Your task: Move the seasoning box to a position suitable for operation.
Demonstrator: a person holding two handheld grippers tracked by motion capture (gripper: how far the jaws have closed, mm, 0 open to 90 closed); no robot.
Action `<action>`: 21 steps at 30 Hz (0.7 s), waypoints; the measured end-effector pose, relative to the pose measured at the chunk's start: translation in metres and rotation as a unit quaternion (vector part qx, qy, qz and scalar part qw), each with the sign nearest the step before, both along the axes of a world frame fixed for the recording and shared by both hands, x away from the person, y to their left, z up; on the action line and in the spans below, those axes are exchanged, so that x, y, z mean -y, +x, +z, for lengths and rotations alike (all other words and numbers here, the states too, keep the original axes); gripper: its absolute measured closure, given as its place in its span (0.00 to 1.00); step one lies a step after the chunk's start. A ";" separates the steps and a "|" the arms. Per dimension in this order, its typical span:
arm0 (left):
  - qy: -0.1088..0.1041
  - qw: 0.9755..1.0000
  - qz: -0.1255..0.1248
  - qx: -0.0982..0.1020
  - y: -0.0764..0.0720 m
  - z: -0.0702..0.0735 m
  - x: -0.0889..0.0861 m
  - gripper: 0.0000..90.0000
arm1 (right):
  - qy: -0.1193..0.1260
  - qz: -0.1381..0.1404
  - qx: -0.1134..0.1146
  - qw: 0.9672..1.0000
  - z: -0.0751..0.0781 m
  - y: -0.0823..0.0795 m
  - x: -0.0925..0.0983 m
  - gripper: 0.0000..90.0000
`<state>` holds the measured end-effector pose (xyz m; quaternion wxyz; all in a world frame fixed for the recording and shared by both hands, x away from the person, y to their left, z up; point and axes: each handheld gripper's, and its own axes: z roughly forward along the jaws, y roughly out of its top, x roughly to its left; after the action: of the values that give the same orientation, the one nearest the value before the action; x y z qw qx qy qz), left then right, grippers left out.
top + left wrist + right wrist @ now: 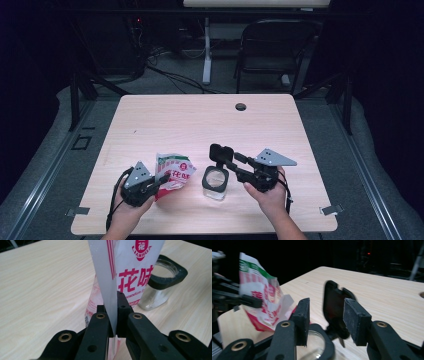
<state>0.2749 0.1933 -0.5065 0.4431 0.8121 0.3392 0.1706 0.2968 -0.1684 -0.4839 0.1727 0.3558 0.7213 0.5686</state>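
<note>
Left gripper [161,181] is pressed together on the packet [173,171] — its pads pinch the packet's thin white edge, as the left gripper view shows, with the printed red-and-white face rising straight above the jaws. In that view the packet [130,277] stands directly ahead of the tool and hides part of the jar [160,285], which sits just beyond it and to the right on the table [37,285].

Right gripper [227,161] stands spread, nothing pressed between its pads. In the right gripper view the jar's hinged black lid [334,305] stands raised, just beyond the gap between the jaws and slightly blurred; whether either pad touches it cannot be told. The jar's black-rimmed glass mouth [317,345] lies below and just in front of the jaws, towards the left one. The packet [262,302] shows farther off to the left of this tool, held up off the table by the other gripper.

From the high view the jar [216,182] sits between the two grippers — close beside the packet on one side, with the right gripper's tips above its lid [221,152] on the other. Both hands come in near the table's front edge.
</note>
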 end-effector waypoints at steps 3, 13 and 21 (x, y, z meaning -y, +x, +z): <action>-0.011 1.000 0.005 -0.011 0.001 -0.005 -0.003 1.00 | 0.002 0.017 0.003 1.000 0.004 -0.001 -0.007 0.62; -0.016 1.000 0.002 -0.018 -0.004 -0.010 -0.002 1.00 | -0.006 0.084 -0.020 0.996 0.005 0.005 -0.036 0.57; -0.010 1.000 -0.014 -0.018 -0.007 -0.014 0.007 1.00 | -0.021 0.115 -0.029 0.993 0.006 0.006 -0.057 0.57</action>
<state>0.2681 0.1867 -0.5200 0.4474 0.8153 0.3375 0.1459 0.3030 -0.1119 -0.4783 0.0924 0.2830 0.7742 0.5585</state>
